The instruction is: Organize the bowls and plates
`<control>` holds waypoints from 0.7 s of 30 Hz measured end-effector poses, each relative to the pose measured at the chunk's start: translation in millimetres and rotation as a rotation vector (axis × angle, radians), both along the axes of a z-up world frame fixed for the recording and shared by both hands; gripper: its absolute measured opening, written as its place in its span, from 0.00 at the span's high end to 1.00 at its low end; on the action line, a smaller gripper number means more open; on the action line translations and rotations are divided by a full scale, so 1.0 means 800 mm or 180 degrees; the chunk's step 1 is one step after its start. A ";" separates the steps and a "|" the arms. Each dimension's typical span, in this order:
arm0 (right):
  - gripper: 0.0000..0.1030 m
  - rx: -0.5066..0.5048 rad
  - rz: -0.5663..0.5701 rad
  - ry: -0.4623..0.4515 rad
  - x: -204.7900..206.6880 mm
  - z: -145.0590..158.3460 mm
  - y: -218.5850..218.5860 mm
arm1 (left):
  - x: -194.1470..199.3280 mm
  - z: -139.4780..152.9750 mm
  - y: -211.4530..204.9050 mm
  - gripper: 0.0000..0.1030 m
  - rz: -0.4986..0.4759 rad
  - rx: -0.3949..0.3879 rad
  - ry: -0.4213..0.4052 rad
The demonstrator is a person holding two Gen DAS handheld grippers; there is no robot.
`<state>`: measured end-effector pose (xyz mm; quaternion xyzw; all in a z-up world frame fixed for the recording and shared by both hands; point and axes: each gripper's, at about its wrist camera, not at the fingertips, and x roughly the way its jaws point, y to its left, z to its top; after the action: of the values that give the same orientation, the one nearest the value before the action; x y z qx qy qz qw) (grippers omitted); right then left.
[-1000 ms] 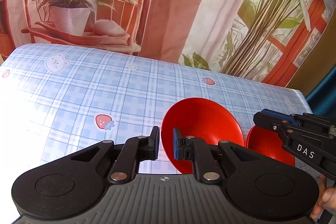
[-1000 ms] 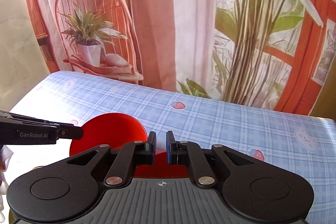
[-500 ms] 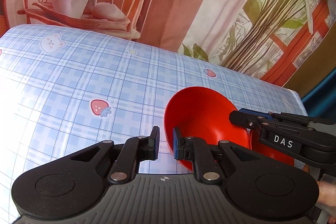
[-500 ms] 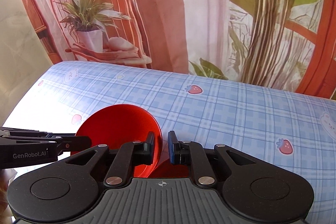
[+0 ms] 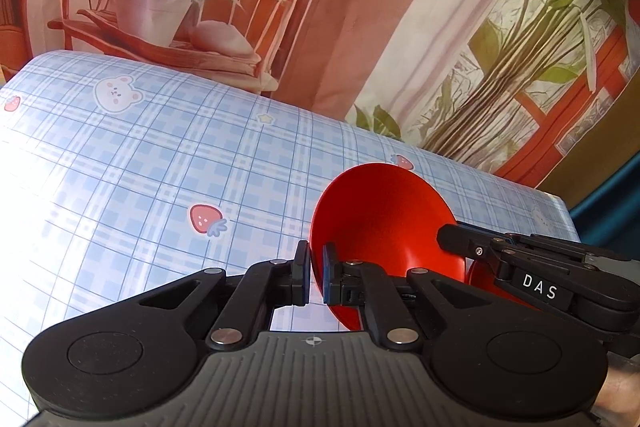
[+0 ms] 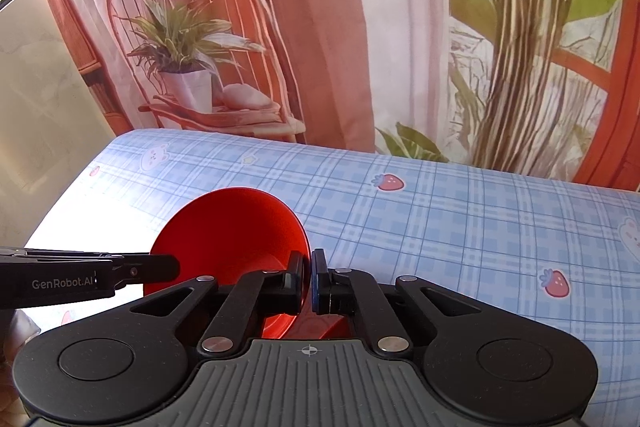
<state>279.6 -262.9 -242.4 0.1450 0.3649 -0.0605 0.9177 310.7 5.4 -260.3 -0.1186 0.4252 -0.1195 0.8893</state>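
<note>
Red bowl tilted above a blue checked counter, left gripper and right gripper jaws each clamped on opposite rims.

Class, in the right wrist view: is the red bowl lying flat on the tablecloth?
No. The red bowl is tilted on edge, its rim pinched by the right gripper.

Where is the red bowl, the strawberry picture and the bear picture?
red bowl (image 5: 384, 219), left wrist view, on its inner wall.
strawberry picture (image 5: 205, 219), left wrist view, on the red fruit.
bear picture (image 5: 117, 93), left wrist view, on the face.
</note>
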 end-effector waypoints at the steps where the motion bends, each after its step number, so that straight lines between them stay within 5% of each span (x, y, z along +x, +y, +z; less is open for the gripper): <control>1: 0.96 -0.0003 0.0000 -0.0030 -0.002 0.006 0.000 | -0.001 0.006 -0.001 0.93 0.0000 0.0007 -0.0028; 11: 0.96 -0.0022 -0.0123 -0.0248 -0.048 0.051 -0.022 | -0.030 0.058 -0.042 0.93 -0.0155 0.0078 -0.0306; 21: 0.96 -0.0023 -0.0318 -0.0309 -0.111 0.057 -0.055 | -0.058 0.062 -0.093 0.93 -0.0370 0.0136 -0.0337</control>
<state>190.4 -306.9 -197.0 0.1625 0.3121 -0.1005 0.9306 264.0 -69.4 -210.8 -0.0682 0.3863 -0.1679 0.9044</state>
